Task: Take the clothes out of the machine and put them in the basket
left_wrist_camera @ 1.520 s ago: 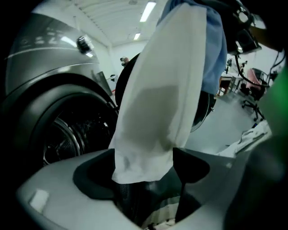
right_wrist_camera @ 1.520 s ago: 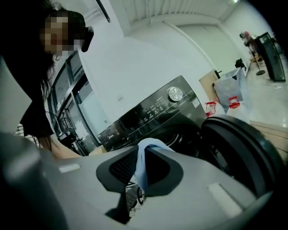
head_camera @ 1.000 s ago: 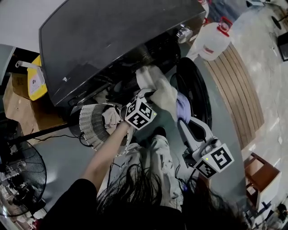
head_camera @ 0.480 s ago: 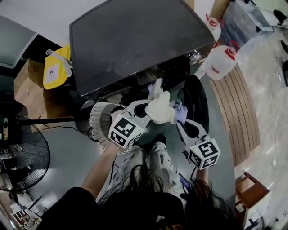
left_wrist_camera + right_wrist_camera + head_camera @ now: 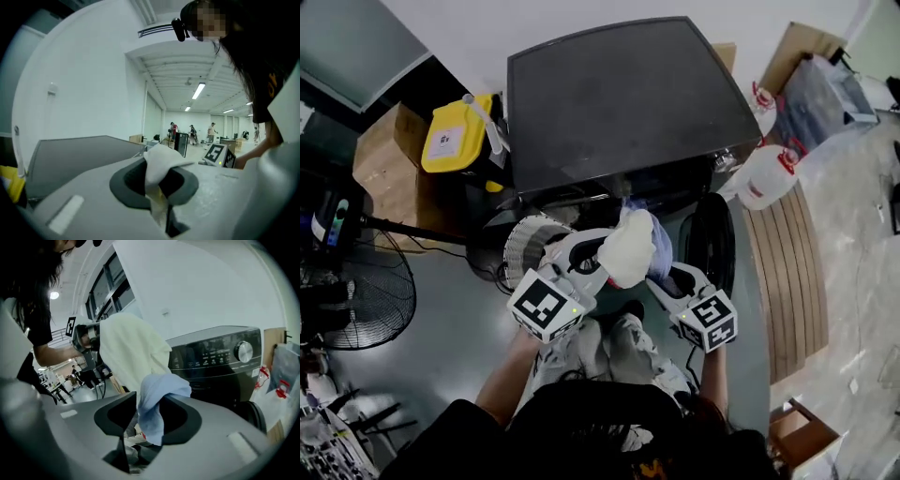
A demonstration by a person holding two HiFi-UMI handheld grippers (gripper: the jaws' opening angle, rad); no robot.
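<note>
Left gripper (image 5: 158, 190) clenched on a cream cloth (image 5: 157, 161) held up before the washing machine (image 5: 619, 103), right gripper (image 5: 140, 420) just beside it, jaws just opened and loose around a pale blue cloth (image 5: 157, 397) draped between them, white basket (image 5: 525, 246) beside the left gripper.

Nothing legible; print on the washer panel (image 5: 206, 357) blurs.

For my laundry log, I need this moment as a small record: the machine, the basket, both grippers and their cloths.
machine: dark grey front-loading washing machine, round door open
basket: white lattice plastic basket, by the machine, on the person's left
left gripper: shut on cream cloth, held up before the machine
right gripper: jaws apart, just been opening; light blue cloth lies between them
</note>
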